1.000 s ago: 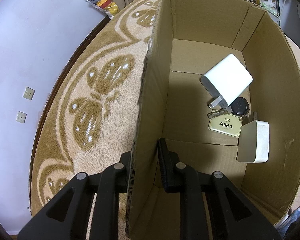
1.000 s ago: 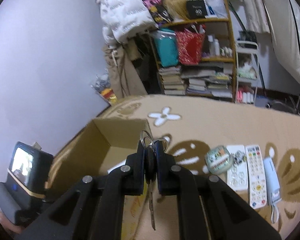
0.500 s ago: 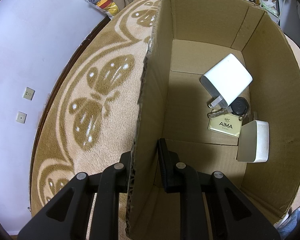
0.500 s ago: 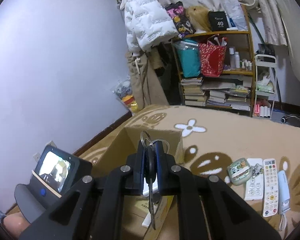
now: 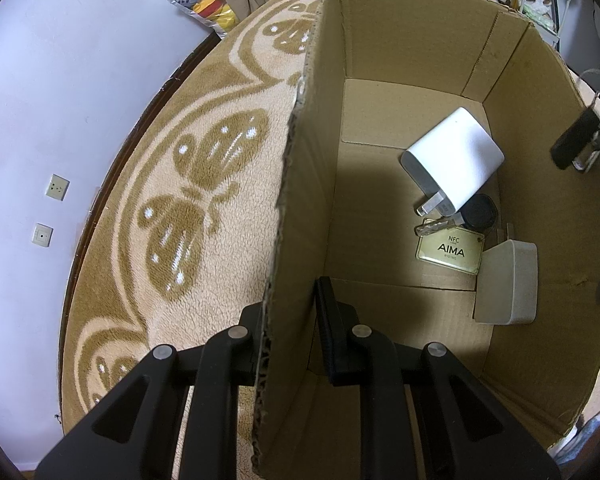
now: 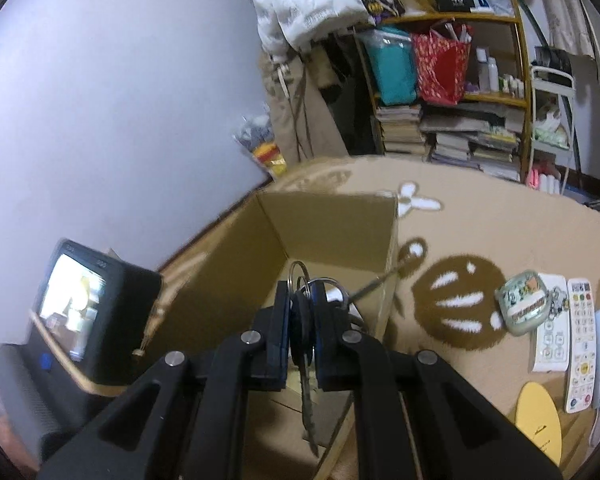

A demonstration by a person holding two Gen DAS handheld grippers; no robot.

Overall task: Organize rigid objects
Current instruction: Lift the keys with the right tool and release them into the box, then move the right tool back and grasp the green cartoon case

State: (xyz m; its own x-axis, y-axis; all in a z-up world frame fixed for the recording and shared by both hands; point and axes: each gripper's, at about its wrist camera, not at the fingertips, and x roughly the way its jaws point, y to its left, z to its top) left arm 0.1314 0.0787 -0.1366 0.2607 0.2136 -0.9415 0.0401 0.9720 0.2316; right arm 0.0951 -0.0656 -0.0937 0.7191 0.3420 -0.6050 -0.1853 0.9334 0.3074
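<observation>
The left tool (image 5: 290,332) is clamped on the near wall of the open brown cardboard box (image 5: 532,92), steadying it. Ahead of it inside lie a white charger block (image 5: 456,160), a gold NFC tag (image 5: 450,250) and a grey-white adapter (image 5: 508,284). The right tool (image 6: 302,320) pinches a dark-headed key bunch (image 6: 306,380) over the box opening, not yet dropped. To its right, white remote controls (image 6: 578,340) and a small green tin (image 6: 522,308) wait on the beige carpet (image 6: 480,232).

Pale lilac wall (image 6: 120,100); beige patterned carpet (image 5: 204,200); cluttered wooden shelf (image 6: 460,92); dim indoor light.
</observation>
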